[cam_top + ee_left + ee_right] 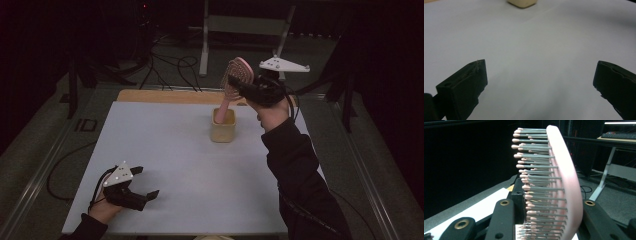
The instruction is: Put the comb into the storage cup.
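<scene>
Now right tongs [239,84] clamp pink hairbrush [237,75]; left tongs [145,183] gape empty.

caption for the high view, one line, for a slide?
Right gripper clamps a pink hairbrush by its head, handle end in the cream cup; left gripper rests open on the white table.

Each gripper is matte black, with a pale grey three-cornered plate dotted with small dark holes on top. The left gripper [144,186] trails a black cable from its rear, and its blocky jaws have small round holes and rough, chipped tips in the left gripper view. The right gripper [239,83] shows brass-ringed screw holes on its black jaw arms in the right gripper view. The person wears dark long sleeves [295,165] on both arms.
</scene>
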`<state>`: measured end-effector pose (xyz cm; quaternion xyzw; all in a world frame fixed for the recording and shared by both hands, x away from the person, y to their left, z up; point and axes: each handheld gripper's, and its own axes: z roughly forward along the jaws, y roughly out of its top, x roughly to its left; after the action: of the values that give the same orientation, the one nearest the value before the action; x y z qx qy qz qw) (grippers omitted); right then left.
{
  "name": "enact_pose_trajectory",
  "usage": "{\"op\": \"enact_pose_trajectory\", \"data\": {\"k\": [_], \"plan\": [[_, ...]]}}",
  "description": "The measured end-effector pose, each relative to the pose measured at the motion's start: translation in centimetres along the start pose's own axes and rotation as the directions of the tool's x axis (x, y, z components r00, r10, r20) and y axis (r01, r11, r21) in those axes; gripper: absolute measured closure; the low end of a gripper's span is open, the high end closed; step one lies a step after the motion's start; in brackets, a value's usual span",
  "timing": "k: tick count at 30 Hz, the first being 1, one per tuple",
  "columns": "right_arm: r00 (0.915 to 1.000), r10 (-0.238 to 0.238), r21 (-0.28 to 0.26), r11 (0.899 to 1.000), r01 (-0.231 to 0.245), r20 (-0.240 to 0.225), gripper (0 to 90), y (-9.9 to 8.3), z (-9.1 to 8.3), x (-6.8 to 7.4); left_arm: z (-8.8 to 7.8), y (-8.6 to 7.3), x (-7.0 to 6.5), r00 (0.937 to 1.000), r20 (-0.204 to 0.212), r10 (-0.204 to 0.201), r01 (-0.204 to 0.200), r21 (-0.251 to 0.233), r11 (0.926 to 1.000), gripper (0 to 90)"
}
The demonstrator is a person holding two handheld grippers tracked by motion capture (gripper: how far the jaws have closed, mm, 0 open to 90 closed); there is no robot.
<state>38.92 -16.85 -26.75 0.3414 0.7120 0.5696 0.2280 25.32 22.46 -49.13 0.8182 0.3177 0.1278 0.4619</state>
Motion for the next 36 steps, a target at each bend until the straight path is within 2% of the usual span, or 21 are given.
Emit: {"op": "enact_pose_trajectory", "data": {"k": [5, 8, 16, 29, 36], "plan": [[0.9996, -0.01, -0.004, 1.0, 0.01, 0.026, 63.9, 0.4, 0.4, -0.5, 0.1, 0.0, 0.0, 0.9999, 0.01, -0.001, 0.001, 0.014, 0.9999, 0.2], [0.999, -0.013, -0.008, 1.0, 0.013, 0.044, 63.9, 0.8, 0.7, -0.9, 0.2, 0.0, -0.1, 1.0, 0.001, 0.006, -0.006, 0.015, 0.9999, 0.1], [0.9969, -0.017, -0.02, 1.0, 0.019, 0.077, 63.9, 0.9, 1.5, -1.9, 0.1, -0.1, 0.0, 1.0, -0.003, 0.006, -0.006, 0.004, 1.0, 0.1], [0.9938, -0.014, -0.017, 1.0, 0.016, 0.11, 63.9, -1.1, 3.4, -3.0, 0.2, -0.1, -0.2, 0.9997, 0.015, 0.017, -0.017, -0.001, 0.9999, 0.1], [0.9926, 0.011, -0.008, 1.0, -0.01, 0.121, 63.9, -2.4, 4.3, -3.6, 0.3, 0.0, -0.3, 0.9995, 0.027, 0.018, -0.018, 0.001, 0.9998, 0.1]]}}
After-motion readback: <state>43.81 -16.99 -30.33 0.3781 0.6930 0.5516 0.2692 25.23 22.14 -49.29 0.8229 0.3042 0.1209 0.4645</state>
